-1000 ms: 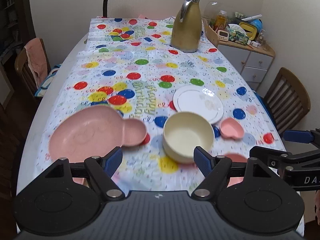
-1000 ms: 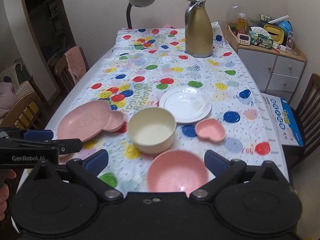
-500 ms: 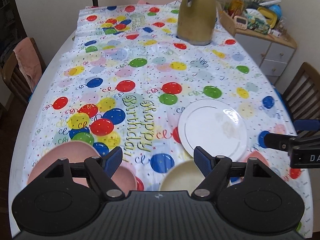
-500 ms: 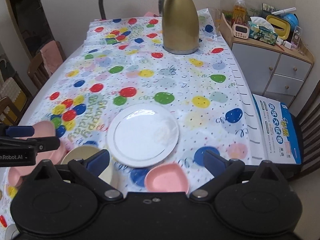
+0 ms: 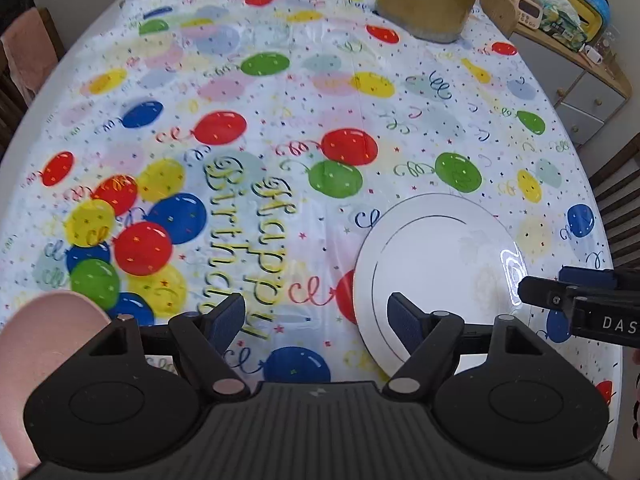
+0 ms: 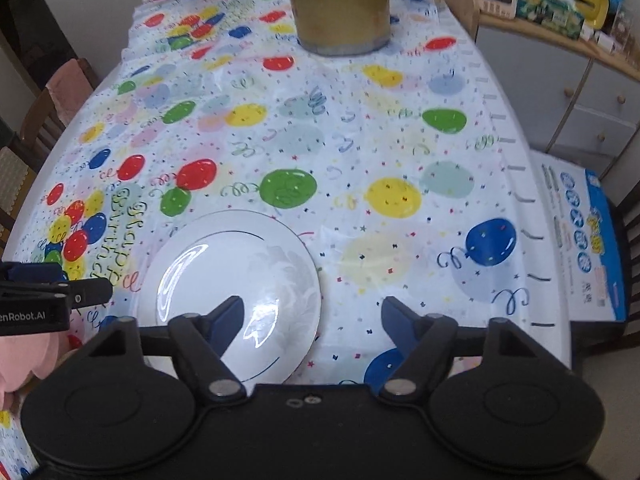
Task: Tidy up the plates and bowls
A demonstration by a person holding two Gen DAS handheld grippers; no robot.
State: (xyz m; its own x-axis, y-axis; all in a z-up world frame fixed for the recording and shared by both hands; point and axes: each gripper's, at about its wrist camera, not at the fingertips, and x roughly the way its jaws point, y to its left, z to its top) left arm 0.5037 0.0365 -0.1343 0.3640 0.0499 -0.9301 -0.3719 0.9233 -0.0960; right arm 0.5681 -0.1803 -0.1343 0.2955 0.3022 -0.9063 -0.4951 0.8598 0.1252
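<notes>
The left gripper (image 5: pixel 316 316) is standing wide open, holding nothing, only balloon-print tablecloth (image 5: pixel 280 128) between its jaws. The round white ceramic plate (image 5: pixel 436 256) with a thin grey rim line is lying flat, passing under the right-hand jaw. The right gripper (image 6: pixel 312 318) is gaping too, its jaws having just been closing, empty; the plate's edge is sitting beneath its left-hand jaw. A pink plastic dish (image 5: pixel 44 332) is showing outside the left gripper's left-hand jaw.

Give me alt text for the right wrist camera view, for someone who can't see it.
The right gripper, jaws open and just narrowing, hangs over the right edge of a white plate on a balloon-print tablecloth, gripping nothing. The left gripper reaches in from the left, and a gold jug stands at the far end.
</notes>
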